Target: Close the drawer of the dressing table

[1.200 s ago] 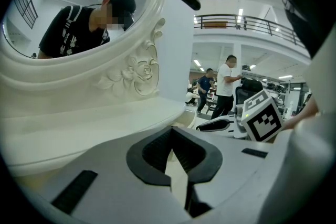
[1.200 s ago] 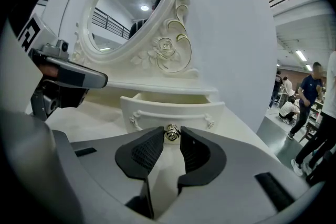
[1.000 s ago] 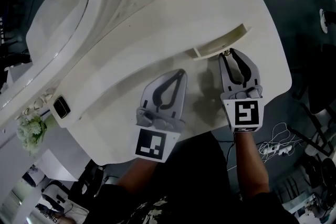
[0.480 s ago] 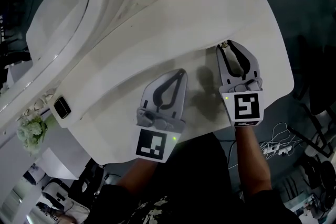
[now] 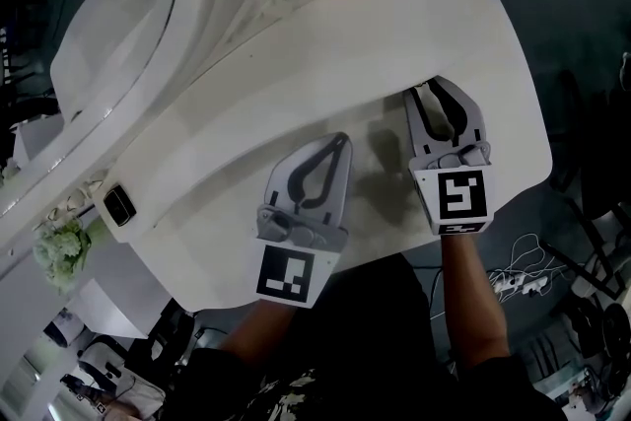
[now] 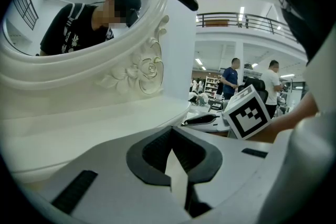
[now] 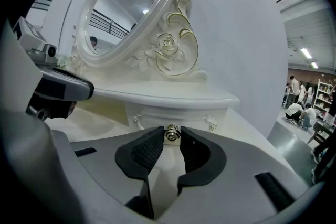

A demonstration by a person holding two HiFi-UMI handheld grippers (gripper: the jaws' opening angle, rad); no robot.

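The drawer (image 7: 157,113) sits under the low shelf (image 7: 168,93) toward the right edge of the table (image 5: 493,44), its front apparently pushed in flush (no gap shows from above). Its small metal knob (image 7: 171,135) lies straight ahead of the right gripper (image 5: 432,92), whose jaws pinch it at their tips. The drawer slides along the line those jaws point, so any last push goes straight in. The left gripper (image 5: 342,141), jaws pressed together on nothing, hovers nearer the table's front edge, farther from the knob.
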